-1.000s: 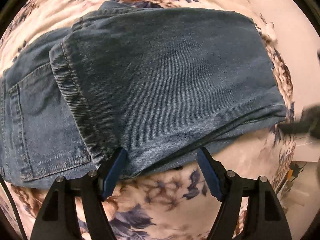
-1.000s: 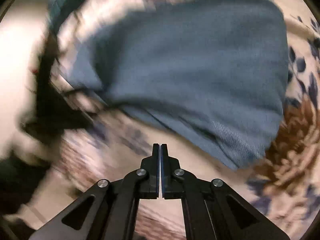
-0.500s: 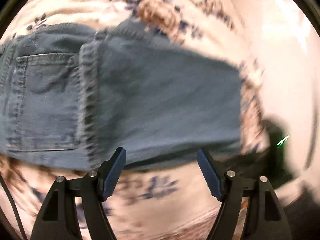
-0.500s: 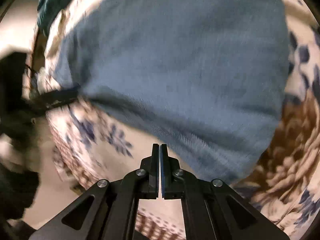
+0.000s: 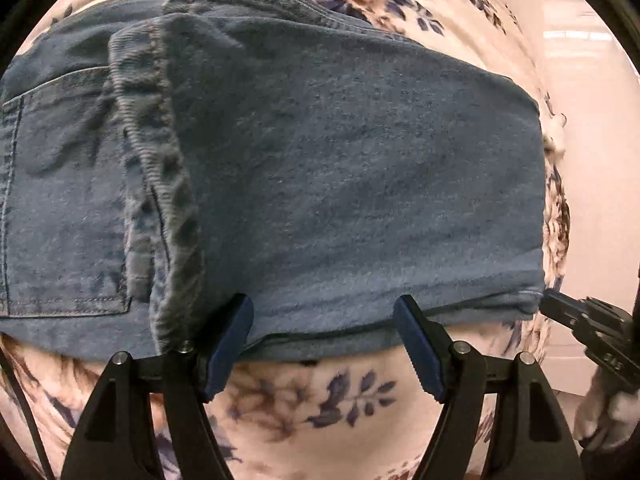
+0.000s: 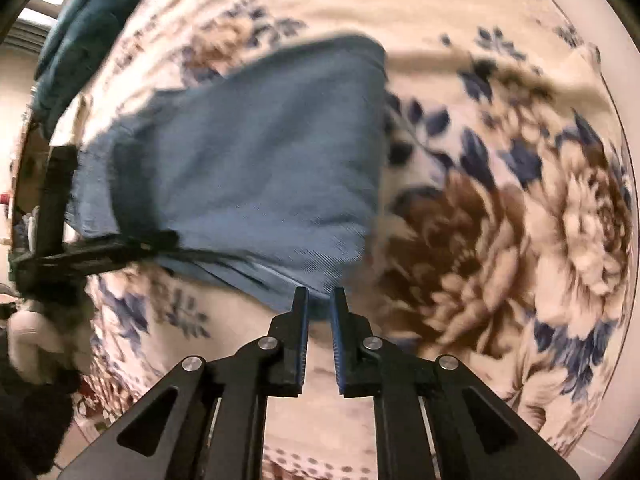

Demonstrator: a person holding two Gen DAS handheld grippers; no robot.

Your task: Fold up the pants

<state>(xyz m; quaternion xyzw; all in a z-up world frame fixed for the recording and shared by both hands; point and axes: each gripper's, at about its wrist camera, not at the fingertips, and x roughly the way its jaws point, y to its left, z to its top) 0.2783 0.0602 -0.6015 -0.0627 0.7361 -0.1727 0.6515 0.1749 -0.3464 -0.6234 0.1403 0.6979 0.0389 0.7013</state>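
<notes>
Left wrist view: the folded pants (image 5: 320,168) lie on a floral blanket (image 5: 312,408). The left gripper (image 5: 324,344) stands wide, released, its jaws straddling the near edge of the denim.

Right wrist view: the right gripper (image 6: 320,300) has just been opening; its jaws are slightly parted at the pants' (image 6: 248,168) corner, pressing nothing.

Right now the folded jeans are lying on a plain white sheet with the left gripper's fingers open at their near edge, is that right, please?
Not quite: the sheet is floral, not plain white, as the left wrist view shows. The folded jeans do lie on it, with the left gripper open at their near edge.
</notes>
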